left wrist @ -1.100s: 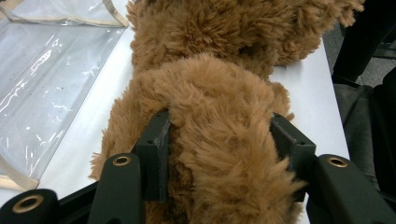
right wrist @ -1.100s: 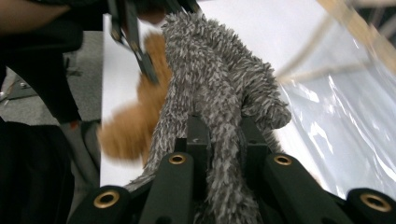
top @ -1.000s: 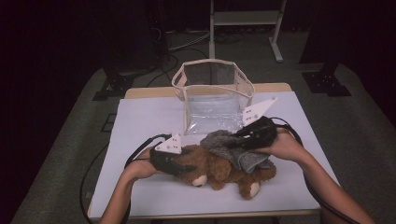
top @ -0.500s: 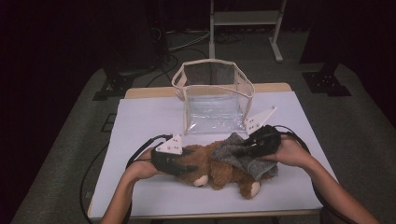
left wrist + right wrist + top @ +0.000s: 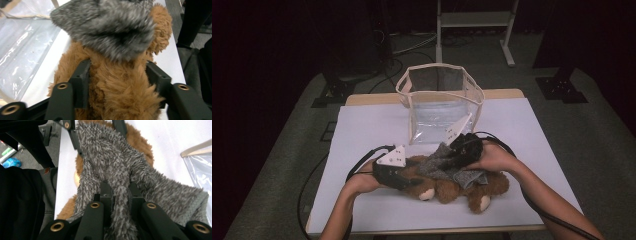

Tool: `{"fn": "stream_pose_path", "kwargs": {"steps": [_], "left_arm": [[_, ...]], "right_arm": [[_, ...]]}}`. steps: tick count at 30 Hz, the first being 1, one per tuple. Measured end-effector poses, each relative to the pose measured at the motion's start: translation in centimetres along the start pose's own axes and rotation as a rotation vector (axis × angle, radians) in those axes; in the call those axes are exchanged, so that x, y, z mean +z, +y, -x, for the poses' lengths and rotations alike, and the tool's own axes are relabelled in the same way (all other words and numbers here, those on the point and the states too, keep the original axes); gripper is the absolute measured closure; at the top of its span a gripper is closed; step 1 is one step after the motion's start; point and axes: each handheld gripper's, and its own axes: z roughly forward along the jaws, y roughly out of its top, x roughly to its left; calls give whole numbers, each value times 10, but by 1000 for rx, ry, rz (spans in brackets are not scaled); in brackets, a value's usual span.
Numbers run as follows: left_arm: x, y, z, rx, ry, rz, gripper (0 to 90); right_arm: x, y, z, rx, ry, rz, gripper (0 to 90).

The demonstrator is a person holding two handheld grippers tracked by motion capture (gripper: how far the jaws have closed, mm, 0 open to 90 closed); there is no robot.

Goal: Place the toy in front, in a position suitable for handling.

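So this looks like the middle of dressing the teddy bear (image 5: 452, 185) in that fuzzy grey garment (image 5: 447, 165), and I'd say it's partway at best: the bear lies on its back across the near part of the white table (image 5: 362, 130), and the grey piece sits bunched on top of its chest and head end rather than pulled around anything, so the actual fitting is pretty much all left to do. The left gripper (image 5: 404, 179) has its jaws around the bear's brown body, one on each flank in the left gripper view, where the fur (image 5: 117, 85) bulges between them; they've just been opening a bit, but the pads look sunk into the plush, so I read it as holding the bear steady. The right gripper (image 5: 457, 152) is clamped tight on a fold of the grey fabric (image 5: 117, 202), jaws nearly together with the fluff squeezed through. On room: the bear is close to the near edge of the table, its feet (image 5: 479, 200) not far from the lip, so pulling toward the person has little margin. Right behind the grippers stands the clear bag (image 5: 442, 102) with the cream trim, mouth open, just beyond the right gripper, so any lift-and-push away could bump its front wall. The left and right sides of the tabletop are bare and wide, which seems the safest way to stretch the garment out. The cables (image 5: 362, 157) loop by the left hand (image 5: 359, 182) too.
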Motion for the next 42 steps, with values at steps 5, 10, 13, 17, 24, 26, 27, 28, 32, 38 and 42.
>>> {"fn": "stream_pose_path", "kwargs": {"steps": [5,10,13,17,24,26,27,28,32,38,42], "left_arm": [[-11,0,1,-43,32,8,299],[-11,-6,0,-66,20,7,351],[-6,-9,-1,-66,16,19,443],[-5,-8,-1,-64,18,29,449],[-4,-9,1,-50,12,28,442],[-4,-11,2,-53,7,34,440],[-3,-11,3,-50,7,31,440],[-3,-10,3,-45,7,24,440],[-3,-9,4,-38,9,17,438],[-2,-6,4,-32,6,0,434],[-3,-7,5,-25,8,-4,433]], "right_arm": [[-5,-14,-4,27,1,35,785],[-8,-14,-9,16,-9,20,784],[-12,3,-12,-28,-34,2,784],[-8,22,-15,-61,-32,-7,783],[25,47,-13,-78,-12,-18,784],[24,44,-13,-76,-5,-20,784],[24,44,-13,-76,-5,-20,784],[23,42,-13,-79,-7,-25,784],[9,23,-10,-55,-19,-46,783],[3,32,-16,-64,-23,10,781],[12,39,-19,-88,-12,11,781]]}}
